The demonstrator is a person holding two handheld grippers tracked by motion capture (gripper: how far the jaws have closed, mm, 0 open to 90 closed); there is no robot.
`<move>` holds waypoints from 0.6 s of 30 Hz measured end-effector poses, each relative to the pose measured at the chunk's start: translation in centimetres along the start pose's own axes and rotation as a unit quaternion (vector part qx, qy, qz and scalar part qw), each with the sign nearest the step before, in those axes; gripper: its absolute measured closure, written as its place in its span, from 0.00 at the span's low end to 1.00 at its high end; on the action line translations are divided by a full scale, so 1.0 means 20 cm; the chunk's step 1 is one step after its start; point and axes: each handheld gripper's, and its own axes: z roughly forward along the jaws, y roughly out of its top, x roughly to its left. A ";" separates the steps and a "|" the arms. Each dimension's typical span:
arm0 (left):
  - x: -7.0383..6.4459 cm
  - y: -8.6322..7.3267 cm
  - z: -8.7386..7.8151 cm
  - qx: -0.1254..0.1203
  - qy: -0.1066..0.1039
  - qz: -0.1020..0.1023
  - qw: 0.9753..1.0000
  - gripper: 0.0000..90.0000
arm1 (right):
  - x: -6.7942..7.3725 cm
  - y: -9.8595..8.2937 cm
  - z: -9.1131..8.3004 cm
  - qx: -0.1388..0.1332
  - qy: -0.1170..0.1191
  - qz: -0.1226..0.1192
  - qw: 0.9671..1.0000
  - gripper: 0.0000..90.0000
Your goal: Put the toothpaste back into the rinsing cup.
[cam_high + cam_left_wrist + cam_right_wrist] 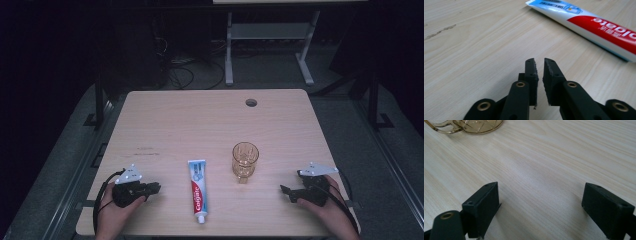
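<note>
Counter (170,125): light wood, sitting in a dark room, with a round cable hole (251,102) near its far edge, right of centre.

Toothpaste tube (198,190): lying flat near the counter's near edge, slightly left of centre, cap end pointing toward the near edge and crimped end toward the far side. Red and blue print is facing up. In the left gripper view the tube (596,27) is running across the upper right, resting on the wood and well apart from the fingers.

Glass (245,161): amber, cut pattern, standing upright to the right of the tube and a little farther back, not touching it. Nothing is showing inside it; it is looking empty. In the right gripper view its base (477,125) is showing at the top left with a curved handle beside it.

Left gripper (152,188): resting low at the near left, held in a hand, pointing right toward the tube, near but apart from it. Its fingers (532,72) are standing narrow, with a thin slit between them and nothing gripped.

Right gripper (286,192): sitting at the near right, pointing left, near the glass but apart from it. Its fingers (484,205) are standing wide over bare wood, holding nothing.
</note>
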 end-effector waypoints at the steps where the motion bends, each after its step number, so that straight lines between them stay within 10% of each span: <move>1: 0.00 0.00 0.00 -0.001 -0.002 -0.001 1.000 0.93 | 0.00 0.00 0.00 0.000 0.000 0.000 1.000 0.15; 18: -0.09 0.13 0.04 -0.016 -0.047 0.012 0.999 1.00 | 0.00 0.00 0.00 0.000 0.000 0.000 1.000 0.15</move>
